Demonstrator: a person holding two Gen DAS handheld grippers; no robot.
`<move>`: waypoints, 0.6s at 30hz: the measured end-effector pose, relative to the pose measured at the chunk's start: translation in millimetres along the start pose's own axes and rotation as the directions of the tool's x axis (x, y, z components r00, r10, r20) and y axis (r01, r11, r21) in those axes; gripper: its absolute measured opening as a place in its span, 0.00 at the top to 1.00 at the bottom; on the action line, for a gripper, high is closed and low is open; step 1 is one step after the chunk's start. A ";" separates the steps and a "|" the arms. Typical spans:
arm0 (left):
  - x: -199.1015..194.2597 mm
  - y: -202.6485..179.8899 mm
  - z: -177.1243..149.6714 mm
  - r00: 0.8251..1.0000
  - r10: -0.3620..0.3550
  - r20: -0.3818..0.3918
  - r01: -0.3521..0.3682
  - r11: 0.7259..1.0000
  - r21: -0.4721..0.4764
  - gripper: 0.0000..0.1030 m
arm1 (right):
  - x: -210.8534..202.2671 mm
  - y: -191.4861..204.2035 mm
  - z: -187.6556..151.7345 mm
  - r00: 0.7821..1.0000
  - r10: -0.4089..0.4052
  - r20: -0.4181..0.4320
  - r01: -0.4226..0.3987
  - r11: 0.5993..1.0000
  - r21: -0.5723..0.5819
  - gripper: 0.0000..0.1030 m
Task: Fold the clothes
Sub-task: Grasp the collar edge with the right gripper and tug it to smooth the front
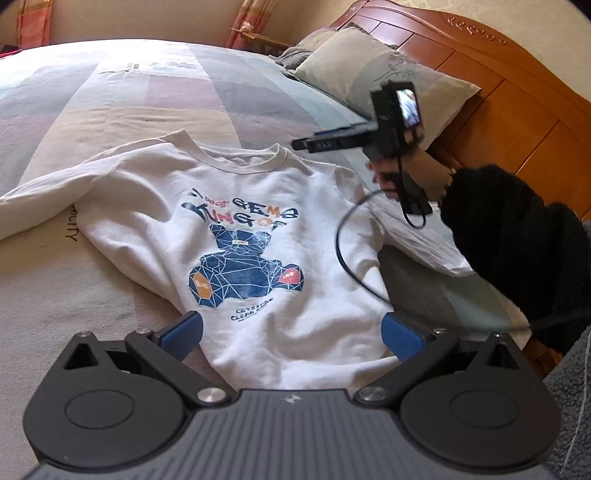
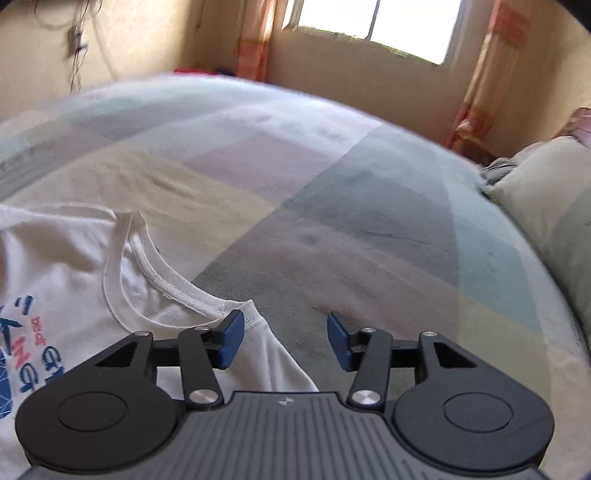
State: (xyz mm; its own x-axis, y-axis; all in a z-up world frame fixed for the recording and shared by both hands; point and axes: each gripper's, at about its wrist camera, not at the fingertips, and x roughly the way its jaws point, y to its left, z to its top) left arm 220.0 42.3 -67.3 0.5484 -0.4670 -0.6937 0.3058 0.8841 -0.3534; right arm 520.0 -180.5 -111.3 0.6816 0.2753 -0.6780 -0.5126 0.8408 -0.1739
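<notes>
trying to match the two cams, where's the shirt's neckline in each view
Left wrist view: neckline sits upper centre, above the bear print.
Right wrist view: neckline lies lower left, just beyond the gripper's left finger.
Shared landmark: the pale pillow at the right.

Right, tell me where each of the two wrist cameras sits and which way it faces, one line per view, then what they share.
Left wrist: sits behind the open left gripper at the hem of the white sweatshirt, looking up it toward the pillow and headboard; it shows a hand and black sleeve carrying the right gripper.
Right wrist: sits behind the open right gripper above the sweatshirt's collar, facing across the bed toward the window; no hand shows.
Shared: sweatshirt, bed, pillow.
</notes>
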 end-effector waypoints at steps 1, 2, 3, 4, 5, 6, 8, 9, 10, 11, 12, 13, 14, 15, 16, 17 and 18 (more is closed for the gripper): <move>0.4 0.4 -0.1 1.000 0.001 -0.002 -0.001 1.000 0.000 0.01 | 10.6 -0.5 2.9 0.999 0.025 -0.035 -0.026 1.000 -0.007 0.46; 0.9 0.7 -0.2 1.000 0.001 -0.003 -0.001 1.000 -0.001 0.01 | 18.3 0.2 3.2 0.995 0.062 -0.078 -0.063 0.998 -0.010 0.47; 1.3 1.1 -0.3 1.000 0.002 -0.005 -0.002 1.000 -0.001 0.01 | 23.0 2.4 1.9 0.991 0.089 -0.101 -0.091 0.996 -0.018 0.55; 1.7 1.5 -0.4 1.000 0.003 -0.007 -0.003 1.000 -0.002 0.01 | 27.4 4.7 0.4 0.986 0.115 -0.123 -0.119 0.993 -0.026 0.72; 2.5 2.7 -0.9 1.000 0.004 -0.009 -0.004 1.000 -0.004 0.01 | 28.3 8.4 0.7 0.989 0.097 -0.114 -0.103 0.994 -0.041 0.79; 3.2 3.6 -0.9 1.000 0.006 -0.011 -0.006 1.000 -0.006 0.01 | 28.9 12.3 1.0 0.992 0.078 -0.103 -0.084 0.995 -0.057 0.87; 4.5 5.0 -0.5 1.000 0.012 -0.012 -0.012 1.000 -0.010 0.01 | 32.8 16.0 3.1 0.996 0.039 -0.078 -0.044 0.997 -0.064 0.87; 5.2 5.6 -0.3 1.000 0.015 -0.013 -0.015 1.000 -0.011 0.01 | 36.2 15.6 4.9 0.998 0.018 -0.064 -0.022 0.998 -0.055 0.87; 5.9 6.3 -0.2 1.000 0.018 -0.014 -0.018 1.000 -0.013 0.01 | 39.8 17.8 6.1 0.998 0.000 -0.058 -0.002 0.999 -0.041 0.87; 5.4 6.0 -0.4 1.000 0.016 -0.013 -0.017 1.000 -0.014 0.01 | 45.2 15.9 8.7 0.998 -0.007 -0.060 0.005 1.000 -0.026 0.87; 4.3 5.4 -1.1 1.000 0.015 -0.011 -0.015 1.000 -0.015 0.01 | 48.1 14.2 11.2 0.997 -0.004 -0.075 0.004 1.000 -0.001 0.86; 3.0 4.8 -2.0 1.000 0.014 -0.011 -0.014 1.000 -0.015 0.01 | 46.1 11.8 13.3 0.997 0.002 -0.083 -0.001 1.000 0.019 0.85; 1.8 4.2 -2.8 1.000 0.013 -0.010 -0.013 1.000 -0.015 0.01 | 42.4 9.0 15.0 0.996 0.016 -0.082 -0.013 0.999 0.040 0.83; 0.3 3.5 -4.1 1.000 0.018 -0.009 -0.018 1.000 -0.011 0.01 | 32.3 3.8 15.4 0.997 0.041 -0.071 -0.036 0.997 0.069 0.80; -0.9 2.2 -5.2 1.000 0.025 -0.009 -0.025 1.000 -0.007 0.01 | 21.6 0.4 13.5 0.996 0.061 -0.059 -0.056 0.995 0.088 0.76; -2.0 0.6 -6.3 0.999 0.031 -0.009 -0.031 1.000 -0.002 0.01 | 11.9 -2.9 11.5 0.997 0.067 -0.050 -0.061 0.993 0.101 0.74; -3.1 -1.0 -7.3 0.999 0.037 -0.009 -0.037 0.999 0.002 0.01 | 0.4 -7.1 6.5 0.997 0.060 -0.053 -0.054 0.992 0.115 0.69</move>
State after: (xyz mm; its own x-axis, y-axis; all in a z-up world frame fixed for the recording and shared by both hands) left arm 212.3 42.9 -69.4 0.5520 -0.4336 -0.7122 0.2872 0.9007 -0.3259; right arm 527.3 -183.4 -105.7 0.6210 0.3006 -0.7239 -0.4852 0.8727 -0.0538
